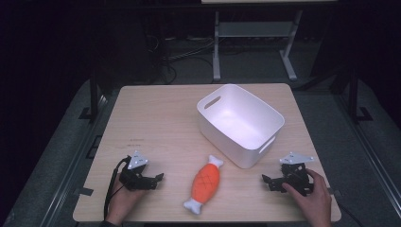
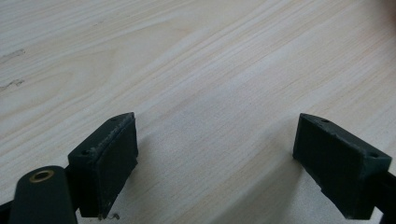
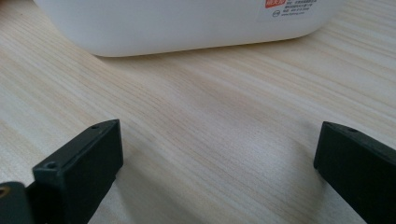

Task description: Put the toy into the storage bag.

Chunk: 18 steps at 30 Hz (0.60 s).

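Jaws of both grippers stand wide apart and hold nothing; bare table lies between each pair. Left gripper rests just left of the orange toy; right gripper rests right of the toy, further off, near the lower corner of the white bin. Both point inward at the toy. The toy lies in front of the bin, outside it, long axis running from near-left to far-right. Judgement: the left gripper is nearer, and a grasp across the orange mid-body suits it.
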Tool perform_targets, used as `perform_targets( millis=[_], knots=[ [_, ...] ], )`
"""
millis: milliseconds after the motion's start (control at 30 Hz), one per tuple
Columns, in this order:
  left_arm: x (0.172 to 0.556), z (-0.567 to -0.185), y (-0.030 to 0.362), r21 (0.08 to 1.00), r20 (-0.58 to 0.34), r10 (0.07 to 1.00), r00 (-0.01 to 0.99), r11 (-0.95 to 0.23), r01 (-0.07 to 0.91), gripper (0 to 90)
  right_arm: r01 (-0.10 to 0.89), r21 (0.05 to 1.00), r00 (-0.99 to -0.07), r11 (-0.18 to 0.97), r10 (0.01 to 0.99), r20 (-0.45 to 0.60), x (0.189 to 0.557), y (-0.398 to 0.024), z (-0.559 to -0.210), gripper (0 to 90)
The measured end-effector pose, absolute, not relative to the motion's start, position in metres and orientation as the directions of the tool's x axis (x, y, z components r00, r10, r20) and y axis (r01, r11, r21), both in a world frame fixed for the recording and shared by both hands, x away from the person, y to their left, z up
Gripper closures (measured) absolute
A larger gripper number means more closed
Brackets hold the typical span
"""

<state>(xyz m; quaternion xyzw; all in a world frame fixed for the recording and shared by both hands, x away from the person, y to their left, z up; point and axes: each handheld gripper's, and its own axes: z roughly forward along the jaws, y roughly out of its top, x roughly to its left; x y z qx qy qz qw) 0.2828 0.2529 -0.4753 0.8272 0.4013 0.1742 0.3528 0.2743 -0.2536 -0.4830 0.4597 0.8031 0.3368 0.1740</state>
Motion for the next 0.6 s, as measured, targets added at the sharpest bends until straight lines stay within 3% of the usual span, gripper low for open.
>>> perform_targets(
  millis=[267,467,600],
  knots=[
    [0.282,-0.469,0.252,0.72,-0.021,0.775,0.632,-0.427,0.548,25.2,0.621,0.701,-0.517,0.35,0.855,0.03,0.274,-0.254,-0.483,0.7],
    [0.28,-0.462,0.244,0.704,-0.038,0.737,0.675,-0.459,0.541,48.1,0.621,0.701,-0.517,0.35,0.856,0.03,0.274,-0.254,-0.483,0.7],
    [0.279,-0.454,0.237,0.698,-0.081,0.7,0.709,-0.468,0.542,69.3,0.621,0.701,-0.517,0.35,0.856,0.03,0.274,-0.254,-0.483,0.7]
  ],
)
